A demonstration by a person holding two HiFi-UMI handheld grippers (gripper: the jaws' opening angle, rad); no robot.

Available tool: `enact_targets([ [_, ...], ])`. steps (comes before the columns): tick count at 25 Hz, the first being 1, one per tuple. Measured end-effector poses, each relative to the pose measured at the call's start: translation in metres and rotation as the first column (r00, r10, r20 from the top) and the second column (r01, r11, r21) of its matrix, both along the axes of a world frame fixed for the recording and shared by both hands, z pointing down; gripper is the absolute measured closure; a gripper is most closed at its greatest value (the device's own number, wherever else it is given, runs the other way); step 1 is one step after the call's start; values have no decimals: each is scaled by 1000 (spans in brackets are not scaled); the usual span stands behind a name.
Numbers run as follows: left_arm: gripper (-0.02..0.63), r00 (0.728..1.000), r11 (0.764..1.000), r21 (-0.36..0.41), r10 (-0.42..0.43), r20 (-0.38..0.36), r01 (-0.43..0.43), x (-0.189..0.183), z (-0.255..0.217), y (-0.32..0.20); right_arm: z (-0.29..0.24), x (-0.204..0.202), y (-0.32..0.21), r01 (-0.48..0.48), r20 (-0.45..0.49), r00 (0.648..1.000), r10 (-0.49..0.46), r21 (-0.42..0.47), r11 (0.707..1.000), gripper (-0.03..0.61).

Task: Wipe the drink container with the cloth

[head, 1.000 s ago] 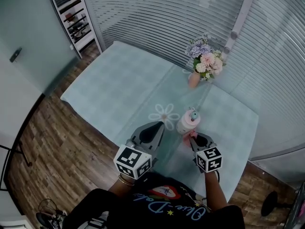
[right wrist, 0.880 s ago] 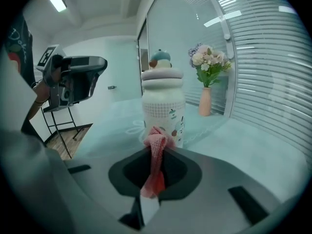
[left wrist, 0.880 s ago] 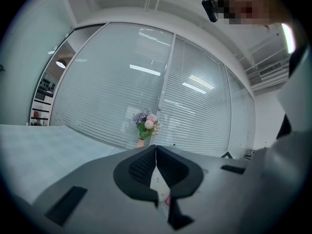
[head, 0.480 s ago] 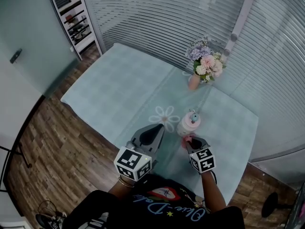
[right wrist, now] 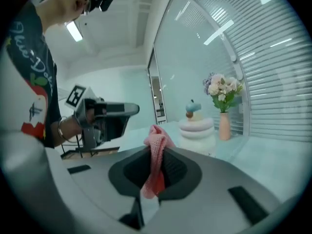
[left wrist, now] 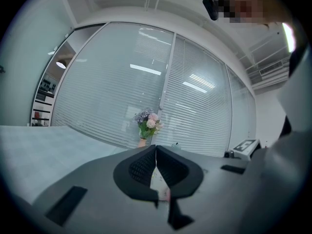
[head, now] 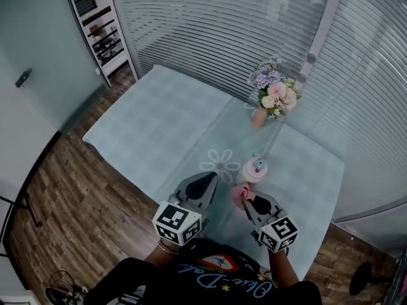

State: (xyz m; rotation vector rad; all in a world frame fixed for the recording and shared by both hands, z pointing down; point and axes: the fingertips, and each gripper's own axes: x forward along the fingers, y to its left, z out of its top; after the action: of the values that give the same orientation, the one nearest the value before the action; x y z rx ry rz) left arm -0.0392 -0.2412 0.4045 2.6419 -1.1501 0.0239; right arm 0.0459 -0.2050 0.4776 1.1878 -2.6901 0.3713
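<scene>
A pale pink drink container (head: 252, 171) with a blue and brown knob on its lid stands near the front of the light blue table (head: 159, 119); the right gripper view shows the same drink container (right wrist: 197, 127) just beyond the jaws. My right gripper (head: 244, 198) is shut on a pink knitted cloth (head: 239, 194), held a little short of the container on its near left. The cloth (right wrist: 156, 155) pokes up between the jaws. My left gripper (head: 205, 184) is shut and holds nothing, left of the container. In its own view, that left gripper (left wrist: 155, 165) has its jaws together.
A pink vase of flowers (head: 272, 94) stands at the table's far side, behind the container. A white flower print (head: 219, 164) marks the tablecloth. Window blinds run behind the table, a shelf unit (head: 95, 24) stands far left, and wooden floor lies to the left.
My right gripper has drawn back toward me and to the left with the cloth, away from the container's side. The left gripper has barely moved.
</scene>
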Motion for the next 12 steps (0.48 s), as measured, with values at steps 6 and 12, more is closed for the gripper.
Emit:
enact_targets([
  [6, 609, 1000, 1000, -1, -10, -1, 10, -1, 0, -1, -35, 9, -21, -109, 157, 983, 95, 86, 990, 549],
  [12, 609, 1000, 1000, -5, -14, -2, 14, 0, 1, -2, -25, 18, -29, -185, 114, 978, 176, 74, 980, 549],
])
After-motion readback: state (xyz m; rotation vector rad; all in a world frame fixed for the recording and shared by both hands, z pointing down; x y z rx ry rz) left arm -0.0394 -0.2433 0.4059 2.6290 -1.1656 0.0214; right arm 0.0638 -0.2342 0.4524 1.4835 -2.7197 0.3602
